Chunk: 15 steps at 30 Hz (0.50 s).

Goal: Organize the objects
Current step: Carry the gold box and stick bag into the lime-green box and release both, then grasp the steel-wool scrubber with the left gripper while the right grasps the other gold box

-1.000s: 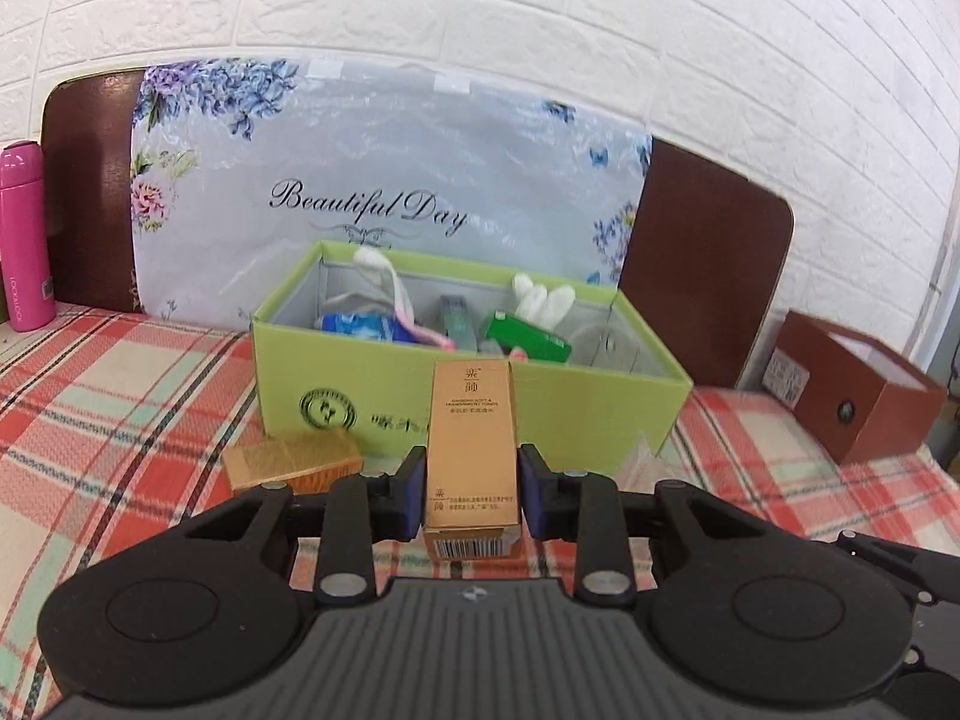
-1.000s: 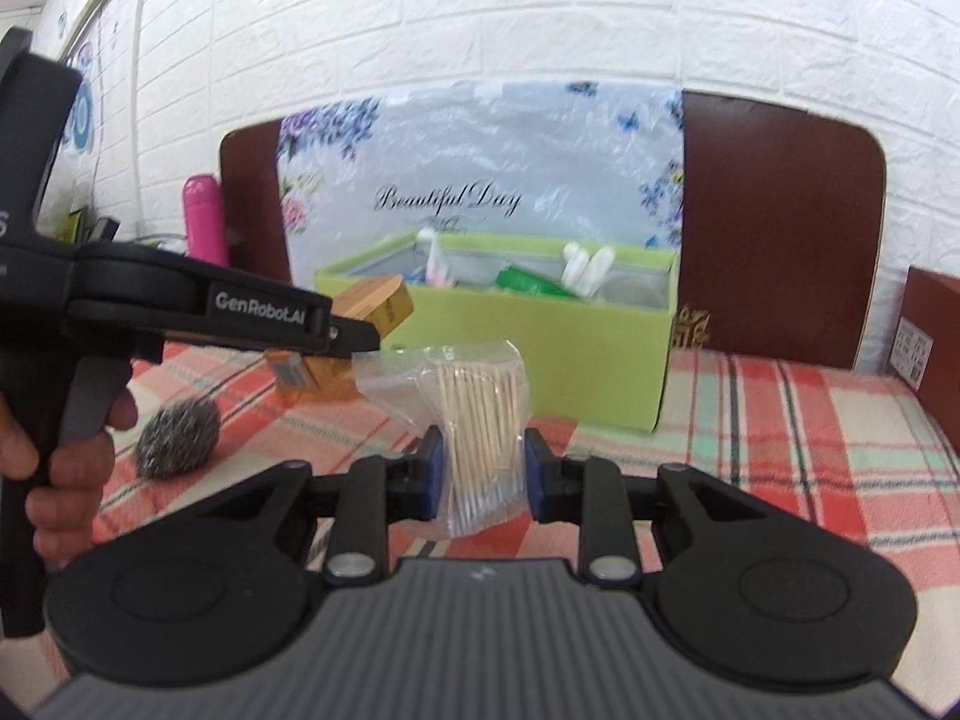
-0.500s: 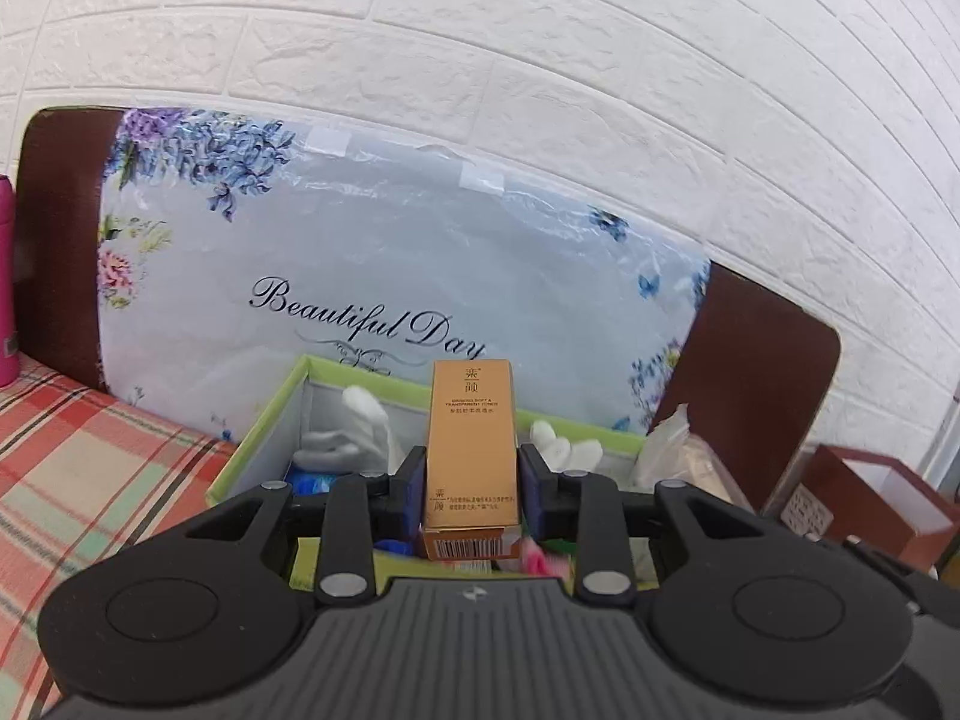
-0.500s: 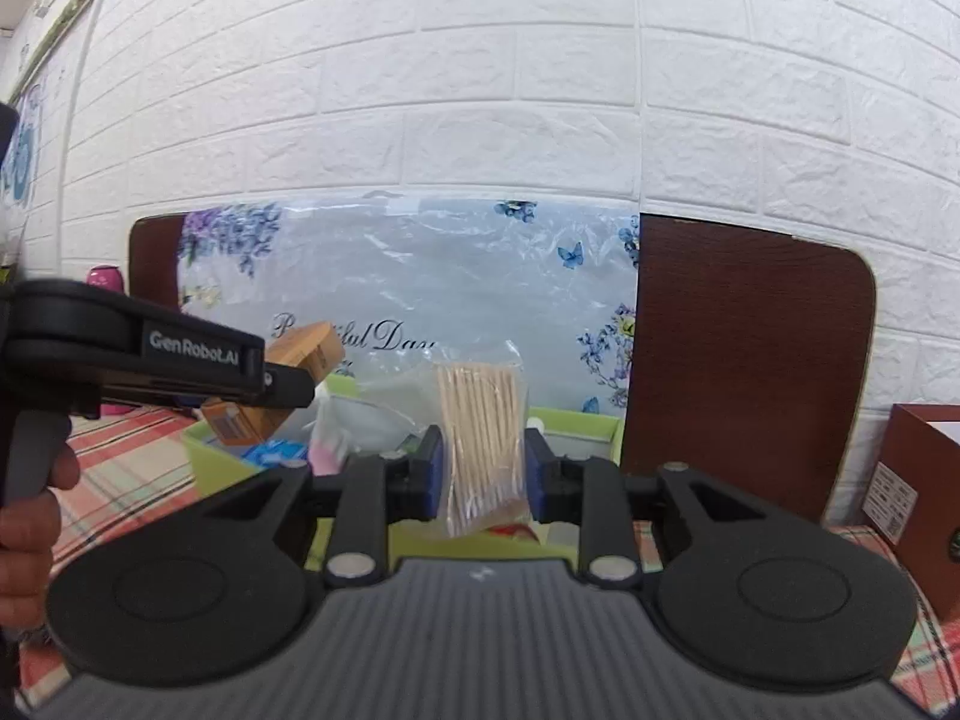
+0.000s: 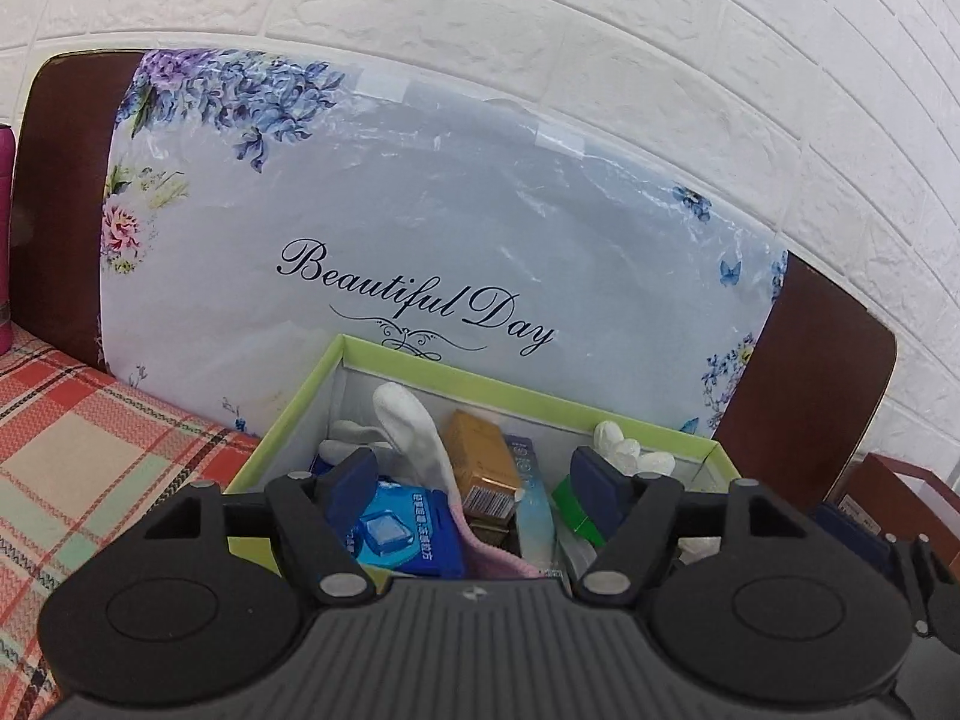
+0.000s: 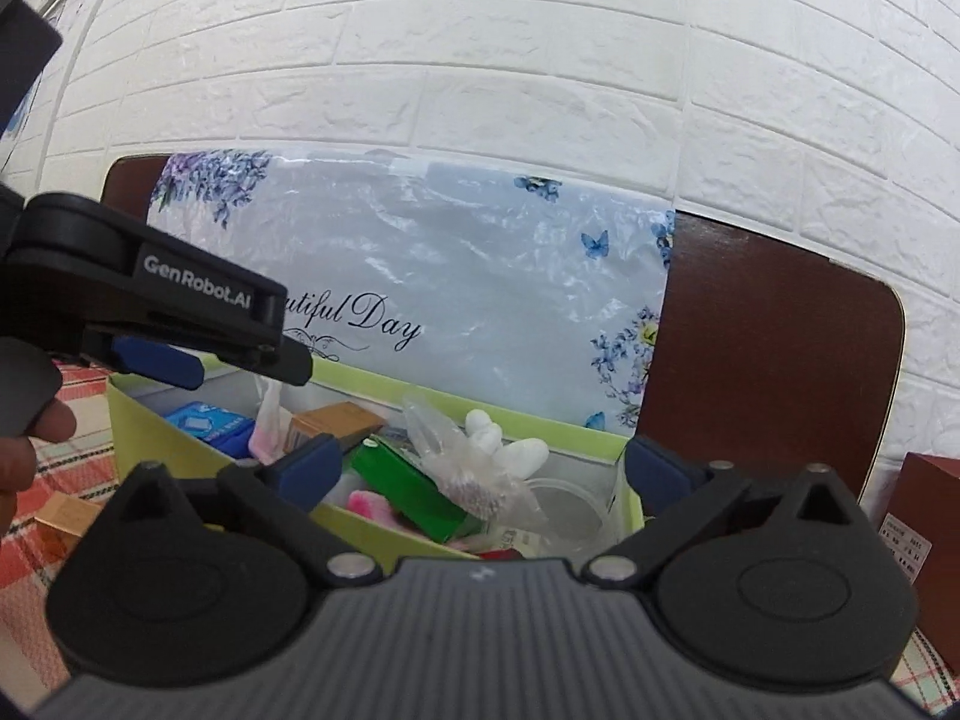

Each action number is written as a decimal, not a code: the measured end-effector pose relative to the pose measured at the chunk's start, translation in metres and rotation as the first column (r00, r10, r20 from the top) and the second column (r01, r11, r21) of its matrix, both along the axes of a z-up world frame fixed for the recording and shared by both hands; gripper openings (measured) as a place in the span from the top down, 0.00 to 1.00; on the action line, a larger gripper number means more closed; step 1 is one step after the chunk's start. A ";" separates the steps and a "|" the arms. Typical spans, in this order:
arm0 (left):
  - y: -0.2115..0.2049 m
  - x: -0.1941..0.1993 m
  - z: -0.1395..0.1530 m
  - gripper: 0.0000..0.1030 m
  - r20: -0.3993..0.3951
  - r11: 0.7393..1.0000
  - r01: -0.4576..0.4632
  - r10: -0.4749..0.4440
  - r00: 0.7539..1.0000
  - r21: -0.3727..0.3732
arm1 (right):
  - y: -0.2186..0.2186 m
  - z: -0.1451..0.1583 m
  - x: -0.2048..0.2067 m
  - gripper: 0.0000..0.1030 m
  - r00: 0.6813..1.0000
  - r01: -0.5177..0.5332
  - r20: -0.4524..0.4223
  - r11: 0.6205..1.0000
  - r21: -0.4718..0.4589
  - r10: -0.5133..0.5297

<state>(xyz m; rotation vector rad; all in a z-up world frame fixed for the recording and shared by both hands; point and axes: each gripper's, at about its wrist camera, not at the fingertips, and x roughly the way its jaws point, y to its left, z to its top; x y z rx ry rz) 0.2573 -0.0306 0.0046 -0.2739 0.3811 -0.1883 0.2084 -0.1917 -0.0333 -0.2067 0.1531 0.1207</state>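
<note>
A light green open box point(image 5: 528, 391) stands against a floral "Beautiful Day" board. My left gripper point(image 5: 477, 483) is open and empty above the box. The gold carton point(image 5: 480, 462) lies inside it beside a blue packet point(image 5: 399, 534) and a white and pink sock point(image 5: 420, 438). My right gripper point(image 6: 480, 471) is open and empty over the box's right half point(image 6: 390, 387). The clear bag of toothpicks point(image 6: 462, 468) rests inside on a green box point(image 6: 408, 489). The gold carton also shows in the right wrist view point(image 6: 336, 420). The left gripper shows in the right wrist view point(image 6: 162, 360).
A red plaid cloth point(image 5: 78, 456) covers the table. Another gold carton point(image 6: 63, 516) lies on the cloth left of the box. A brown box point(image 6: 930, 516) stands at the right. A pink bottle point(image 5: 5, 240) stands at the far left. A white brick wall is behind.
Both grippers moved forward over the green box and opened. The gold carton and the toothpick bag left the grippers and now lie inside the box.
</note>
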 end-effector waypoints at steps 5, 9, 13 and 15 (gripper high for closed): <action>-0.001 -0.017 0.003 0.26 -0.037 1.000 0.001 -0.001 0.999 0.014 | -0.008 0.005 -0.019 0.00 0.999 0.012 -0.040 0.999 0.046 -0.010; -0.007 -0.039 0.008 0.26 -0.100 0.995 -0.015 0.025 0.995 0.098 | -0.020 0.005 -0.043 0.00 0.994 0.036 -0.108 0.992 0.120 -0.023; -0.004 -0.064 0.006 0.26 -0.127 0.994 -0.007 0.020 0.992 0.107 | -0.027 0.001 -0.074 0.00 0.988 0.051 -0.155 0.984 0.172 -0.024; -0.003 -0.077 0.004 0.26 -0.131 0.993 -0.012 0.028 0.991 0.118 | -0.027 -0.001 -0.087 0.00 0.985 0.050 -0.174 0.982 0.184 -0.017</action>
